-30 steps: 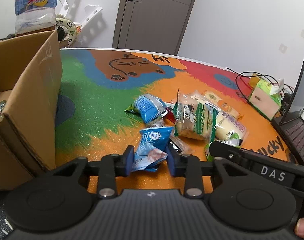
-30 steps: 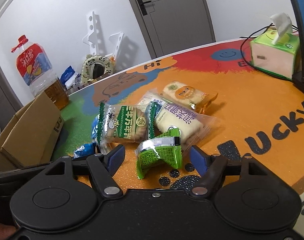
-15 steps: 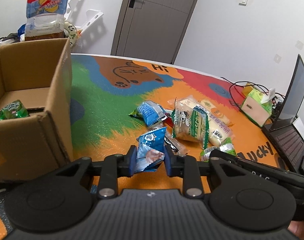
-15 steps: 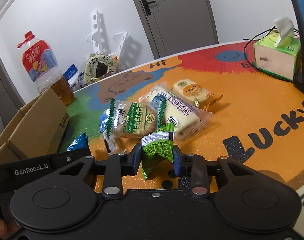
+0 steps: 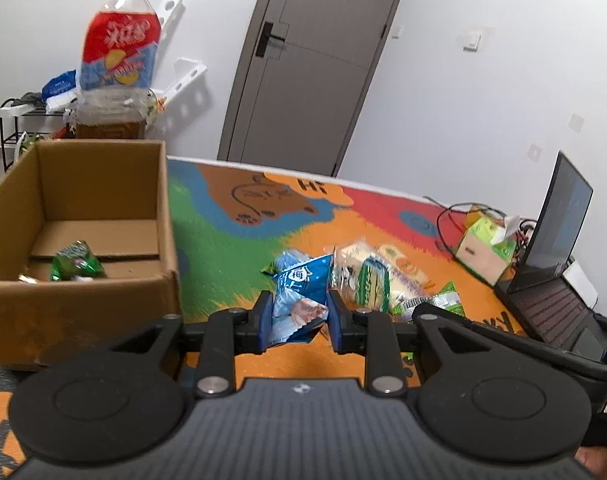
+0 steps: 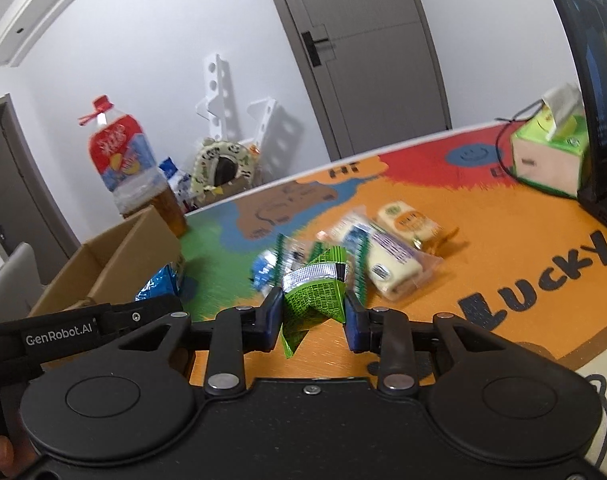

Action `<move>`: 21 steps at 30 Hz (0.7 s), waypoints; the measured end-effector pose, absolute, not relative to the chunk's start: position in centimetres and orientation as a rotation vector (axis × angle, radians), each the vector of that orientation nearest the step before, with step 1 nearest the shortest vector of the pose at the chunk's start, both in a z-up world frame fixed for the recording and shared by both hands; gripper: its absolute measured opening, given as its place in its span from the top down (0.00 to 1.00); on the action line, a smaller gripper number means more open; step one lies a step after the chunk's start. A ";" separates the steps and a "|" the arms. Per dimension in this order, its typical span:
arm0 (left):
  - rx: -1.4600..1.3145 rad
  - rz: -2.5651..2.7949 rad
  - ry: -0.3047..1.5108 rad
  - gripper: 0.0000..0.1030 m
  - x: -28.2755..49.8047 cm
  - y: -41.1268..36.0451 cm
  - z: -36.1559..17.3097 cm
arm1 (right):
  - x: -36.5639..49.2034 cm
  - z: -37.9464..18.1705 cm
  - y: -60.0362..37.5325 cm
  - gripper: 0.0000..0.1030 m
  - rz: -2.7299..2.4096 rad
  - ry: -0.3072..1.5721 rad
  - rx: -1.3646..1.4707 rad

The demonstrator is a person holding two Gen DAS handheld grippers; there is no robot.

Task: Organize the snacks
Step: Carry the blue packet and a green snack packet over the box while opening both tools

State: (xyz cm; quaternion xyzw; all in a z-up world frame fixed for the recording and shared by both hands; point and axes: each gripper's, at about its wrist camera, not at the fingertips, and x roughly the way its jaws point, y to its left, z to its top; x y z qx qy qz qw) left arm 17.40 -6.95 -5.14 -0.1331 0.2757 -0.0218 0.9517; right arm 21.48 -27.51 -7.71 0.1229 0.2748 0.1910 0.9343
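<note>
Left gripper (image 5: 298,322) pinching blue snack packet (image 5: 299,300), holding it above mat. Right gripper (image 6: 314,318) clamping green snack packet (image 6: 313,296), also lifted off mat. Cardboard box (image 5: 103,300) sitting far left, open, one green packet (image 5: 76,266) lying inside. Remaining snack pile (image 6: 387,248) lying mid-mat (image 5: 231,256), beyond both grippers.

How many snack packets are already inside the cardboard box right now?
1 visible: a green packet lying on the floor of the cardboard box, toward its near left side. The near wall hides part of the floor, so more may be hidden.
</note>
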 end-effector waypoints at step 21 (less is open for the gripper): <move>-0.309 0.034 0.450 0.74 13.6 -1.6 -1.7 | 19.2 -3.6 -22.7 0.69 0.488 0.478 0.220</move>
